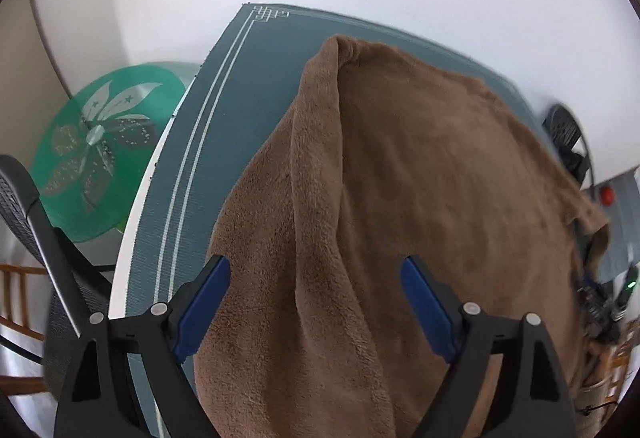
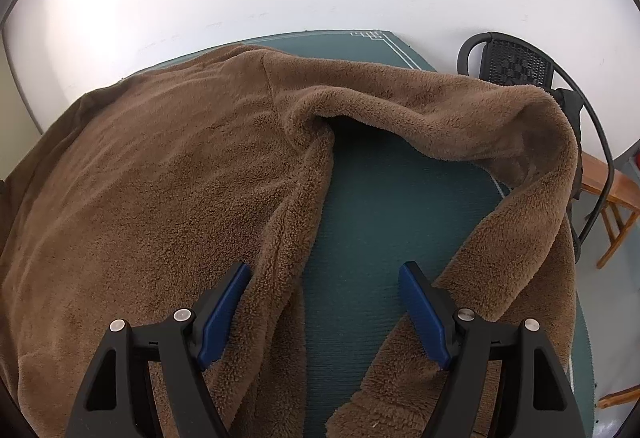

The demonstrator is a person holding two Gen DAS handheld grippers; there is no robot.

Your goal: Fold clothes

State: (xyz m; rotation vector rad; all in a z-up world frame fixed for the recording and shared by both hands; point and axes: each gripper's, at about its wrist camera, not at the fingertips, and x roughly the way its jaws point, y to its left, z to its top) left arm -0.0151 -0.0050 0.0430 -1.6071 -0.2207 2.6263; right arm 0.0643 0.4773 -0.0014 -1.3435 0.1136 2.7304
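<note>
**Both grippers open over a brown fuzzy garment**

A big brown fuzzy garment (image 1: 420, 197) lies spread on a dark green mat (image 1: 248, 109) with thin white lines near its edge. The mat covers a white round worktop (image 1: 132, 238).

In the left wrist view, the garment fills the middle and right of the frame. A long soft fold runs from the top middle down to the bottom. The left gripper (image 1: 316, 302) is at the bottom of the frame. Its jaws are wide open. The fold of cloth lies between the blue pads, but the pads do not press on it. At the left of the frame there is a green round thing with a white flower on it (image 1: 104, 141), and a black mesh chair (image 1: 24, 213) in the lower left.

In the right wrist view, the garment (image 2: 160, 177) fills the left side. One long part of it (image 2: 480, 125) bends across the top right and comes back down the right side. Bare green mat (image 2: 384, 205) shows in the middle. The right gripper (image 2: 324, 310) is at the bottom of the frame. Its jaws are wide open too, over the bare mat. The left pad is just beside the garment's edge. The right pad is near the long bent part. A black chair (image 2: 516, 61) and a wooden one (image 2: 612, 197) are at the right.
</note>
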